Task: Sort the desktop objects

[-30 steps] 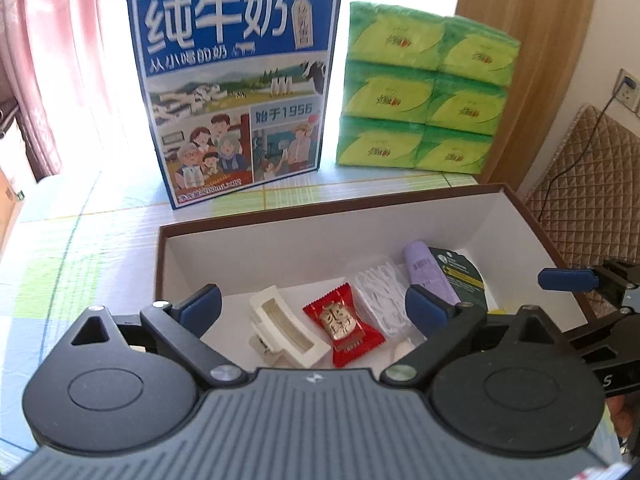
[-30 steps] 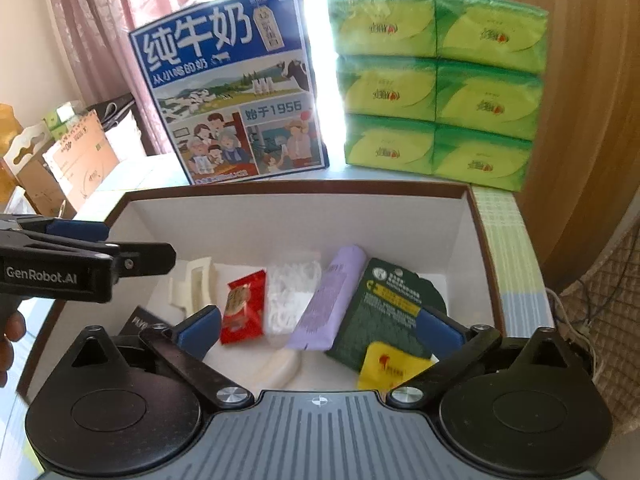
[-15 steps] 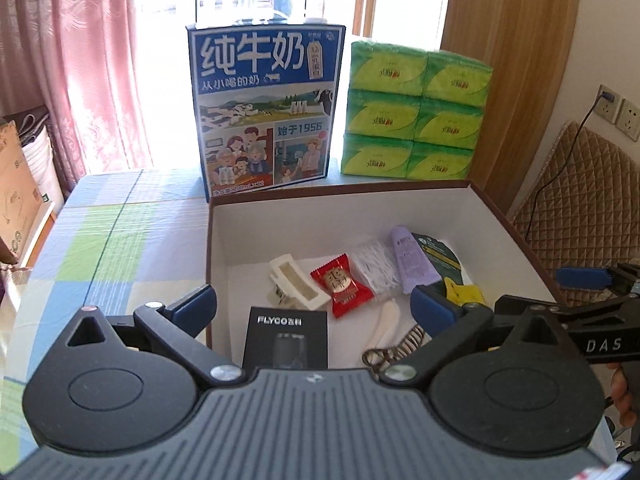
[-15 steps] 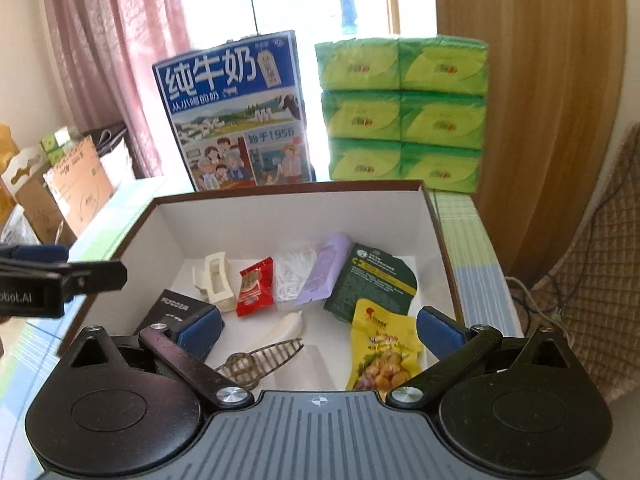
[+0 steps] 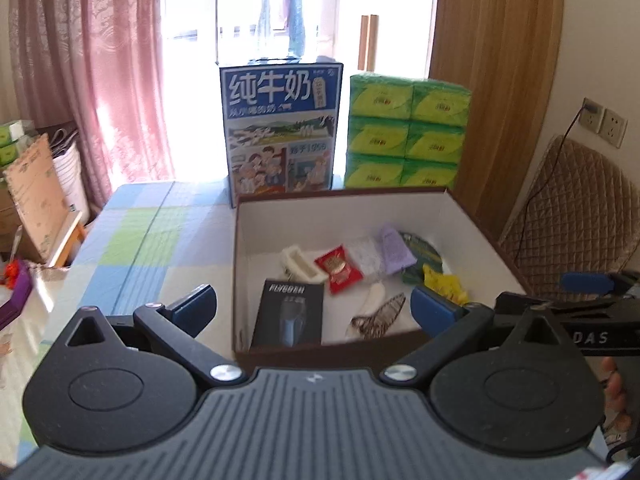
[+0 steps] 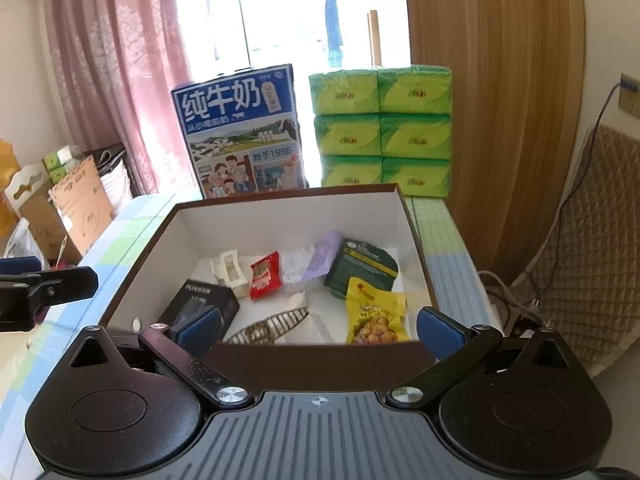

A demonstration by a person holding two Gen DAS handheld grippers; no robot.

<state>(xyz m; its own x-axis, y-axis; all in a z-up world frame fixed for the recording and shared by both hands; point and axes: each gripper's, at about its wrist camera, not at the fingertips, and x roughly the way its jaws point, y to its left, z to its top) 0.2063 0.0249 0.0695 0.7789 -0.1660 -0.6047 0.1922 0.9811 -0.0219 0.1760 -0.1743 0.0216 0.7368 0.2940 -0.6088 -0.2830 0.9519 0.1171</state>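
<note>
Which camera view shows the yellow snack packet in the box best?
The right wrist view: the yellow snack packet lies fully visible there, near the front wall of the box. In the left wrist view, the left claw finger covers part of the packet, so only a crumpled yellow piece shows.

1. Left wrist view: from before the near edge of the box (image 5: 340, 354), left of centre, facing its far wall
2. Right wrist view: same near edge, further right, similarly close
3. Shared: box interior, milk carton (image 6: 240, 132)
</note>
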